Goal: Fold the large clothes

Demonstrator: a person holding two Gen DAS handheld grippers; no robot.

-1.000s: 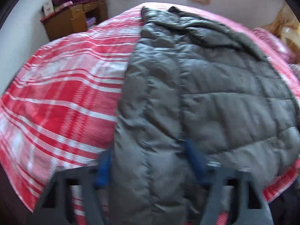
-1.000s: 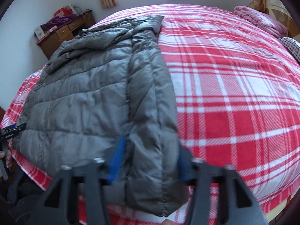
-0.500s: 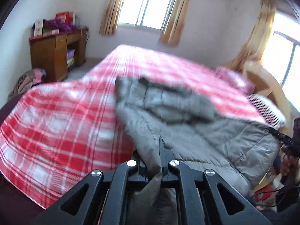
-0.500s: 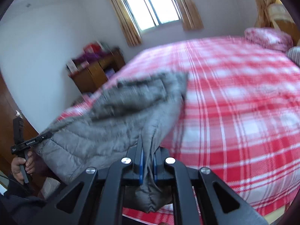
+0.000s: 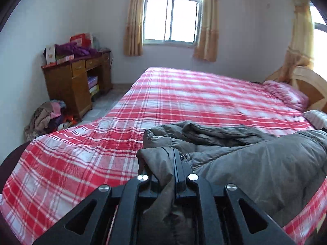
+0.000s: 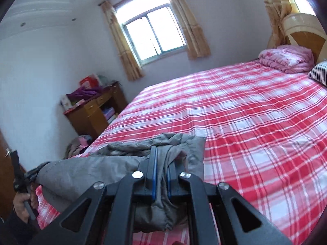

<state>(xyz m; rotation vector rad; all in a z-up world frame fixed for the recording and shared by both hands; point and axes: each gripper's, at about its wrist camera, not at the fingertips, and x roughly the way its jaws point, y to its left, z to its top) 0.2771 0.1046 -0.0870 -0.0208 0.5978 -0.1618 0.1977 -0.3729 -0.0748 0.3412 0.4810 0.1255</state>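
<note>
A grey quilted jacket hangs between my two grippers above the near edge of a bed with a red plaid sheet. My left gripper is shut on one bottom corner of the jacket. My right gripper is shut on the other bottom corner, and the jacket stretches left from it toward the left gripper, held in a hand. The jacket's far end rests bunched on the sheet.
A wooden desk with piled items stands by the left wall, with a heap of clothes on the floor beside it. A pink folded quilt and a striped pillow lie by the headboard.
Both grippers closed on the jacket's bottom corners and lifted them. The jacket, flat on the bed before, now hangs between the grippers with its far end dragged nearer.
</note>
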